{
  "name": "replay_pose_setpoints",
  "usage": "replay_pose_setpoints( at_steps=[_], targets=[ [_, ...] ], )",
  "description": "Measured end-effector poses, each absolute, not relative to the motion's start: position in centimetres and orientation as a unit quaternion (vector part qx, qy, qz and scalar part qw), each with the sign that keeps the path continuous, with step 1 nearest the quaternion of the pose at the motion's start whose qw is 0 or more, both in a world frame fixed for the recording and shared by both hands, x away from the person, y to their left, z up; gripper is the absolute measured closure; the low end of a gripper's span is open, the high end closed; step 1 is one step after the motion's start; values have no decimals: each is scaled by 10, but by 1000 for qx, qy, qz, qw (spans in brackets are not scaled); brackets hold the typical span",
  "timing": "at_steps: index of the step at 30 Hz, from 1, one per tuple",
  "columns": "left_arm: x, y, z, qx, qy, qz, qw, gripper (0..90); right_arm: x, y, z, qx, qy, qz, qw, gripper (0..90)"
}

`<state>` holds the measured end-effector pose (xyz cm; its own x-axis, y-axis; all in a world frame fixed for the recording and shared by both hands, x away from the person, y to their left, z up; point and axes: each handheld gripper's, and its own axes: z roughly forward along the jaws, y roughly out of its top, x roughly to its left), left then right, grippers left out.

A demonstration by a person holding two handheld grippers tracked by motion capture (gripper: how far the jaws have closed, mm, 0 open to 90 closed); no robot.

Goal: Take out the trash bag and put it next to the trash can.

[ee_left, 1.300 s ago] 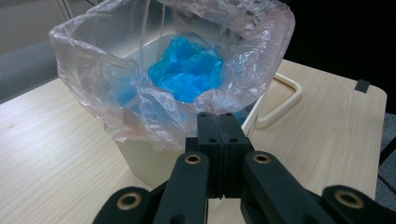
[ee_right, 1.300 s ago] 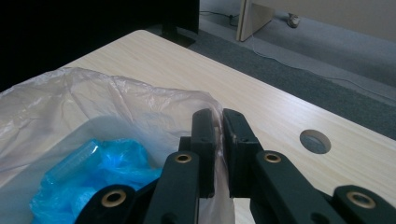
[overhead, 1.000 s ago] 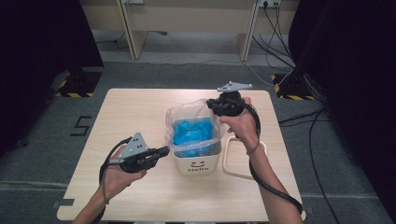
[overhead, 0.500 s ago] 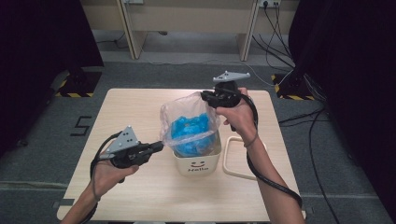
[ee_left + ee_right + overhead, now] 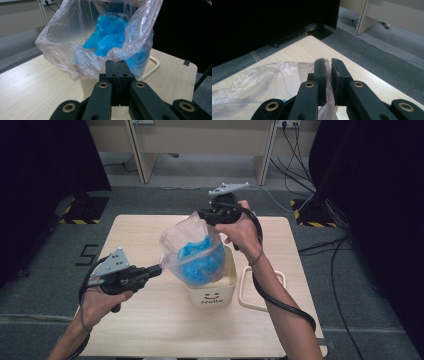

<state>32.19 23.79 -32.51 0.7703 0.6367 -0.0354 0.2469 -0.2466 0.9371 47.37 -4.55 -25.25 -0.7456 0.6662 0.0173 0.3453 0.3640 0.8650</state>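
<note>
A clear plastic bag (image 5: 192, 245) holding crumpled blue material (image 5: 200, 260) hangs partly lifted out of a cream bin (image 5: 212, 292) marked with a smiley and "Hello". My left gripper (image 5: 157, 268) is shut on the bag's near-left rim, with the bag (image 5: 100, 42) spread just beyond its closed jaws (image 5: 116, 65). Higher up at the far side, my right gripper (image 5: 202, 214) is shut on the bag's opposite rim; thin plastic (image 5: 274, 77) is pinched between its jaws (image 5: 328, 63). The bag is stretched between the two grippers.
A cream lid or frame (image 5: 261, 287) lies flat on the wooden table (image 5: 150, 320) right of the bin. Cables trail from both grippers. Grey carpet, desk legs and dark curtains surround the table.
Both grippers have risen and drawn apart, the right one up and away, the left one leftward. The bag has come higher out of the bin and is stretched wider.
</note>
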Motion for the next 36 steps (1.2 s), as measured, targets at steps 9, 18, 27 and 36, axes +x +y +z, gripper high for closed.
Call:
replay_pose_setpoints(
  at_steps=[9, 18, 27, 36],
  targets=[
    [317, 263, -308, 761, 293, 202, 543, 892, 477, -12, -230, 292, 812, 479, 162, 833],
    [310, 288, -302, 759, 307, 223, 529, 892, 480, 20, -226, 277, 815, 485, 152, 831],
    [312, 307, -324, 760, 335, 214, 514, 892, 487, 45, -245, 277, 827, 470, 138, 829],
    [312, 317, -332, 757, 348, 213, 510, 891, 495, 61, -263, 284, 832, 459, 124, 827]
  ],
)
